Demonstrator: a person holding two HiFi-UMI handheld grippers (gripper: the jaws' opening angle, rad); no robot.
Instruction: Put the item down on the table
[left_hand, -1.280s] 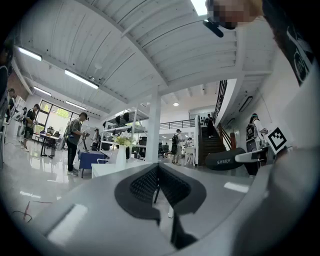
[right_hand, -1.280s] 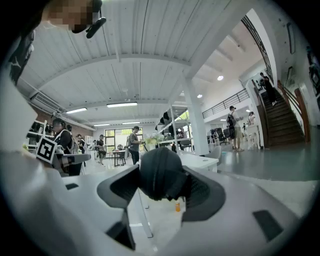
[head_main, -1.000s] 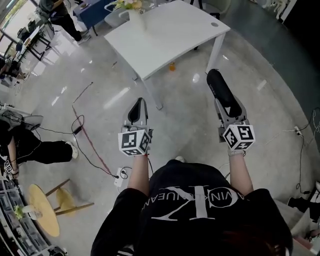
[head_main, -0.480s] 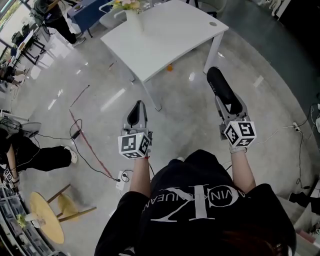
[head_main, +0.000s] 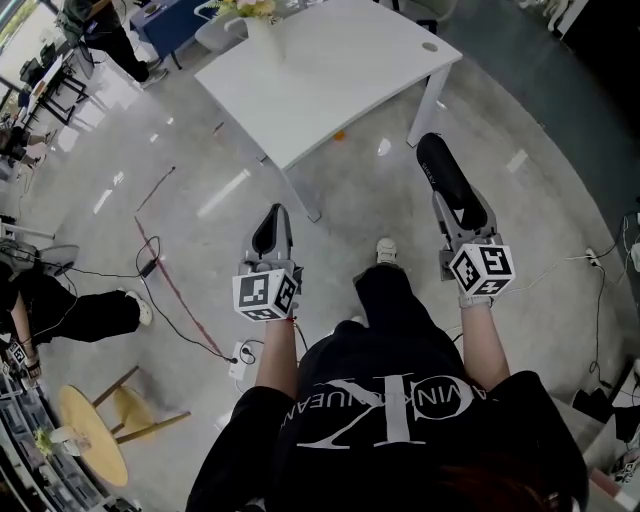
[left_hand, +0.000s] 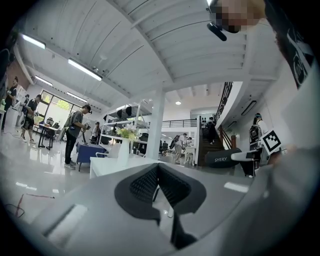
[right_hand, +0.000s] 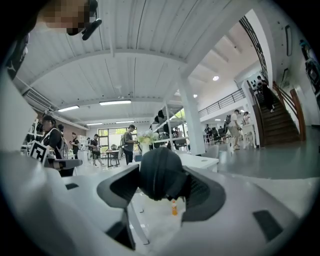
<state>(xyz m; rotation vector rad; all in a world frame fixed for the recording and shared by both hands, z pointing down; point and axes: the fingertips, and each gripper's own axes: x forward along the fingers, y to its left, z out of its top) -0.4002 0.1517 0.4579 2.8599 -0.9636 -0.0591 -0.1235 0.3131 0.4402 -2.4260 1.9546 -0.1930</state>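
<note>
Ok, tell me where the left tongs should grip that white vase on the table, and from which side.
Probably its mid-body, coming in level from the near side of the table. The white vase stands upright and slim, and flowers spread over its mouth, so a top approach looks blocked.

Black item (head_main: 450, 180), white table (head_main: 340, 60), pale grey glossy floor (head_main: 380, 215), small orange bottle (right_hand: 173, 207), yellow round stool (head_main: 85, 435).
</note>
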